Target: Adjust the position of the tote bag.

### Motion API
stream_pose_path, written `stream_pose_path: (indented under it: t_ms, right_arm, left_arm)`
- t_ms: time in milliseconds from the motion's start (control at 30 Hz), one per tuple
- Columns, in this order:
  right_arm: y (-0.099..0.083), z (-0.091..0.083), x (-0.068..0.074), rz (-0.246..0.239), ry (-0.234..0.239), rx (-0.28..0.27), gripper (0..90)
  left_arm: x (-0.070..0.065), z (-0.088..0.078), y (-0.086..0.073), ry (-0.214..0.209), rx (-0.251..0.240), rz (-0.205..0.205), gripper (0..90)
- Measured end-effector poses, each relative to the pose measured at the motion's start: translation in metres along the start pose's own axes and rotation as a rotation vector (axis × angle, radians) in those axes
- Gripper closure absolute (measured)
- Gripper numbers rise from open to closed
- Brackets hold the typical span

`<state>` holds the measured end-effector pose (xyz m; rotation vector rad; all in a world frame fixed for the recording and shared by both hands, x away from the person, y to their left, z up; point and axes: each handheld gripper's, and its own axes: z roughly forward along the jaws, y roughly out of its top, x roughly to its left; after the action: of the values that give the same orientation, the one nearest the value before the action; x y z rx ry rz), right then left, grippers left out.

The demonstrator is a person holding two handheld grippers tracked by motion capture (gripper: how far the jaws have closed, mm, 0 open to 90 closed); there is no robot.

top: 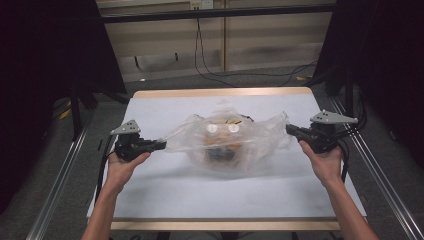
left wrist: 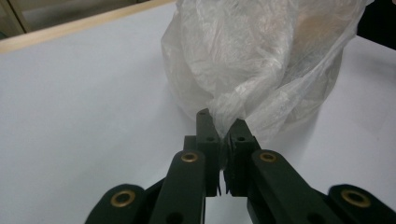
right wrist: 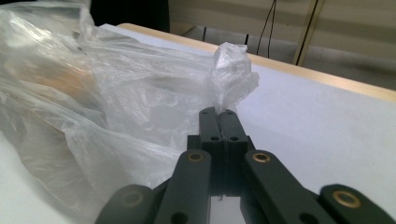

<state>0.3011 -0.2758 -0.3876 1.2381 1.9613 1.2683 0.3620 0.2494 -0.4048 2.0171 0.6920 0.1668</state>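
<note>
Stretching across the middle of the high view, a clear plastic bag [top: 227, 140] on the white table [top: 150, 195], pinched at both ends: left tongs [top: 161, 145] clamped on the bag's corner at centre left of the frame, right tongs [top: 290, 129] clamped on the opposite corner at centre right. Pulled outward like this, probably to keep the film taut and the mouth up, so the orange and dark contents, with two white round caps near the top, sit gathered in the sagging middle. Plenty of bare table below the bag toward the bottom of the frame; less above it, up to the wooden far edge; side edges just beyond each hand.

Looking along the left tongs [left wrist: 223, 135]: jaws nearly together, a twisted strip of bag [left wrist: 261, 60] squeezed between them at centre frame, the bulk rising into the upper right. Open white table [left wrist: 79, 107] across the left half, wooden edge in the upper left.

Looking along the right tongs [right wrist: 218, 122]: jaws pressed together on a crumpled tuft of bag [right wrist: 140, 93] standing just above the tips, the rest spreading to the left. Free table [right wrist: 308, 112] to the right, its wooden edge running diagonally through the upper right.
</note>
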Motion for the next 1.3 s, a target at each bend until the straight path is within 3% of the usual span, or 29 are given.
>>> stream_pose_path:
  t_ms: [233, 400, 667, 833, 867, 967, 1100, 1300]
  right_arm:
    - [-0.009, 0.007, -0.002, 0.013, -0.001, 0.019, 90.0]
    - [-0.017, 0.020, -0.003, 0.019, -0.008, 0.050, 90.0]
    - [-0.030, 0.031, -0.011, 0.050, 0.006, 0.062, 90.0]
    - [-0.032, 0.036, -0.011, 0.046, 0.011, 0.078, 90.0]
    - [-0.035, 0.040, -0.012, 0.025, 0.003, 0.097, 90.0]
    - [-0.039, 0.043, -0.018, 0.060, 0.010, 0.099, 90.0]
    - [-0.041, 0.045, -0.018, 0.044, 0.002, 0.122, 90.0]
    - [-0.048, 0.050, -0.019, 0.032, 0.011, 0.162, 90.0]
  left_arm:
    - [0.004, 0.013, -0.012, -0.008, 0.046, -0.020, 86.9]
    - [0.000, 0.027, -0.016, 0.009, 0.133, 0.014, 87.0]
    - [0.008, 0.038, -0.029, 0.000, 0.137, -0.028, 87.2]
    - [0.010, 0.042, -0.031, 0.018, 0.164, -0.017, 87.2]
    - [0.010, 0.044, -0.033, 0.026, 0.166, -0.022, 87.2]
    - [0.009, 0.046, -0.033, 0.030, 0.181, -0.012, 87.2]
    - [0.008, 0.048, -0.034, 0.039, 0.202, 0.000, 87.3]
    - [0.008, 0.051, -0.038, 0.025, 0.242, 0.006, 87.4]
